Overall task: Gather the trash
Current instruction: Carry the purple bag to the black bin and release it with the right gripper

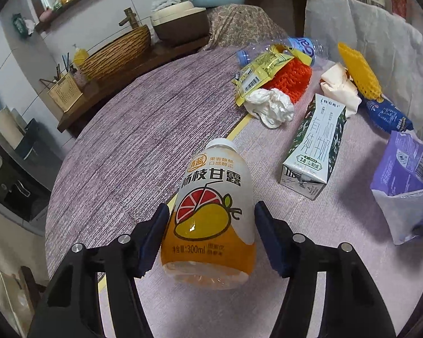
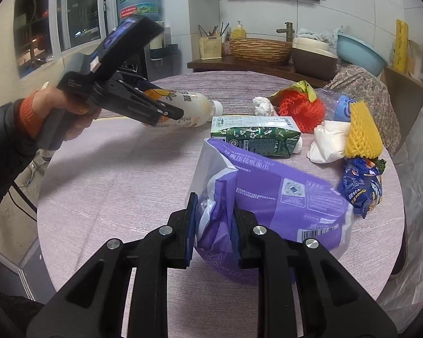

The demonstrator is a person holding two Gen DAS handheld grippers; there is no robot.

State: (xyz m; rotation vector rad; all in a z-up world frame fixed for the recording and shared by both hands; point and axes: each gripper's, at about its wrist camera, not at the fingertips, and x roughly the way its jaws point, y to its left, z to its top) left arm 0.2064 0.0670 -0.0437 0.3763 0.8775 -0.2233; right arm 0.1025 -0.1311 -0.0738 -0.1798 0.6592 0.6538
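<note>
My left gripper (image 1: pixel 210 233) is shut on a mango drink bottle (image 1: pixel 211 211) and holds it above the round table; in the right wrist view the bottle (image 2: pixel 183 107) points right in the left gripper (image 2: pixel 166 114). My right gripper (image 2: pixel 214 231) is shut on the edge of a purple tissue bag (image 2: pixel 282 200) resting on the table, its mouth gaping toward the left; the bag also shows in the left wrist view (image 1: pixel 406 169). A milk carton (image 1: pixel 315 143), white crumpled tissue (image 1: pixel 270 107), orange foam net (image 1: pixel 293 79), yellow wrapper (image 1: pixel 259 70), yellow foam net (image 1: pixel 358 70) and blue snack packet (image 1: pixel 386 112) lie on the table.
A clear plastic bottle (image 1: pixel 301 48) lies behind the orange net. A cream tissue wad (image 2: pixel 330 140) sits beside the carton (image 2: pixel 253 138). A wooden counter with a woven basket (image 2: pixel 259 48), a brown pot (image 2: pixel 313 56) and a blue basin (image 2: pixel 361 50) stands beyond the table (image 2: pixel 112 183). A covered chair (image 1: pixel 394 50) is at the right.
</note>
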